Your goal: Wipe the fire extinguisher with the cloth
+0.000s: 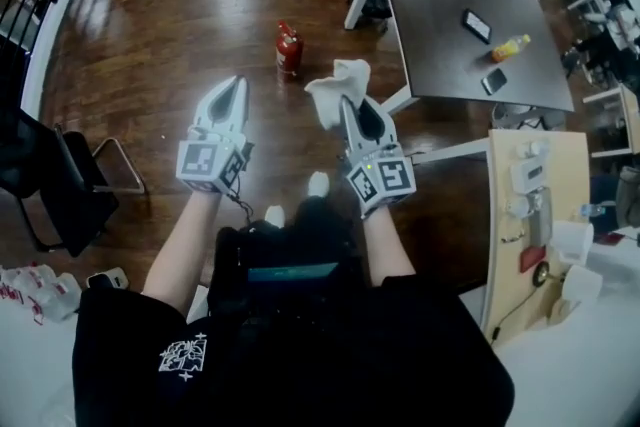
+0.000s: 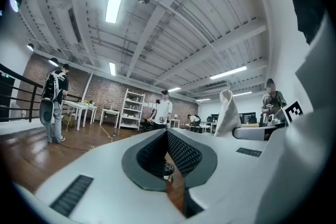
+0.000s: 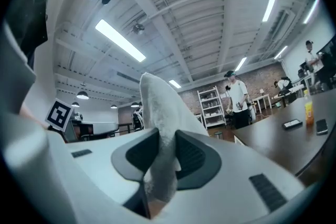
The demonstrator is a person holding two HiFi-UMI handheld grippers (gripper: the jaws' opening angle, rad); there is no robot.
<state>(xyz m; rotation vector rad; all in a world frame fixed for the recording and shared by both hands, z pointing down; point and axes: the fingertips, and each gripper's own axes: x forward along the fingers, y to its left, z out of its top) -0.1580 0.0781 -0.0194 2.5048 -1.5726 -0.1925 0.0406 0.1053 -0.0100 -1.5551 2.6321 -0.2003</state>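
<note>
A small red fire extinguisher [image 1: 289, 48] stands upright on the wooden floor, ahead of both grippers and apart from them. My right gripper [image 1: 347, 101] is shut on a white cloth [image 1: 336, 85], which bunches up above its jaws. In the right gripper view the cloth [image 3: 160, 107] runs up between the pads of the right gripper [image 3: 161, 139] and hides the middle of the view. My left gripper [image 1: 236, 83] is held level beside it, to the left. Its jaws meet at the tip of the left gripper [image 2: 167, 132] with nothing between them. The cloth [image 2: 228, 113] also shows at its right.
A dark table [image 1: 440, 35] stands ahead on the right with two phones and an orange bottle [image 1: 510, 47] on it. A black chair [image 1: 50, 185] is at my left. A wooden board [image 1: 530, 215] with fittings lies at my right. People stand far across the room.
</note>
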